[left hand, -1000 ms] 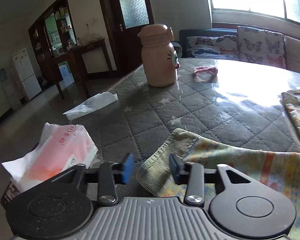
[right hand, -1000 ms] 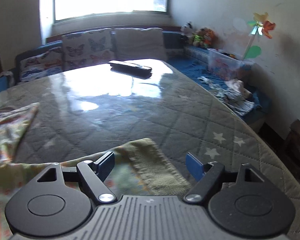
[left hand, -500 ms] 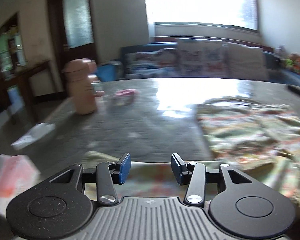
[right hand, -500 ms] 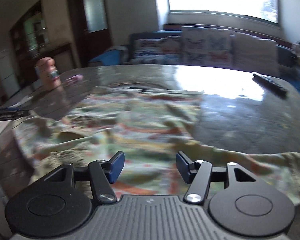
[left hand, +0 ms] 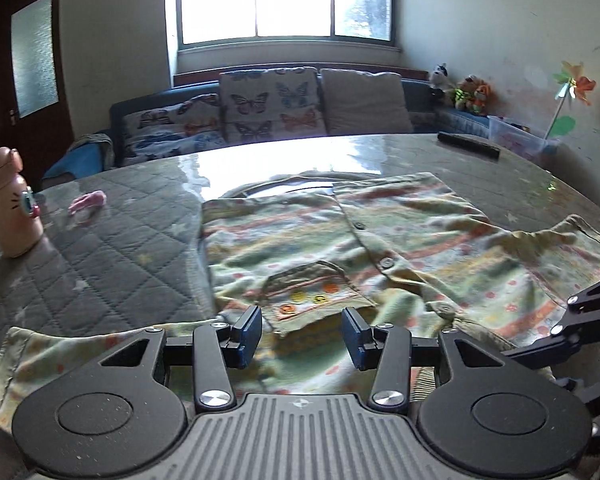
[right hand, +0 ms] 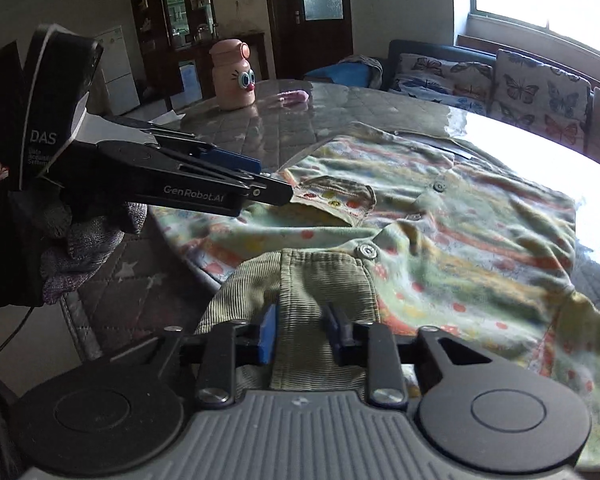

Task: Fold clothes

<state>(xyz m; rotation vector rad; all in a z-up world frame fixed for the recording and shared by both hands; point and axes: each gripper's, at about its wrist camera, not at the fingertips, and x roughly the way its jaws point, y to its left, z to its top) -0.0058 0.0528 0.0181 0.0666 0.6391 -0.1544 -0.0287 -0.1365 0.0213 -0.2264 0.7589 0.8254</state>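
Since a second ago both cameras have swung from the sleeve cuffs to face the patterned shirt [left hand: 400, 232], spread on the quilted table [left hand: 112, 248], collar toward the window. The right gripper [right hand: 300, 330] is closing on the ribbed hem [right hand: 320, 280]; the left gripper [left hand: 302, 334] stays parted above the pocket, holding nothing.

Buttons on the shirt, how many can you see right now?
3 down the shirt's front placket: top button nearest the collar, middle button beside the pocket, bottom button near the hem. Folds may hide more.
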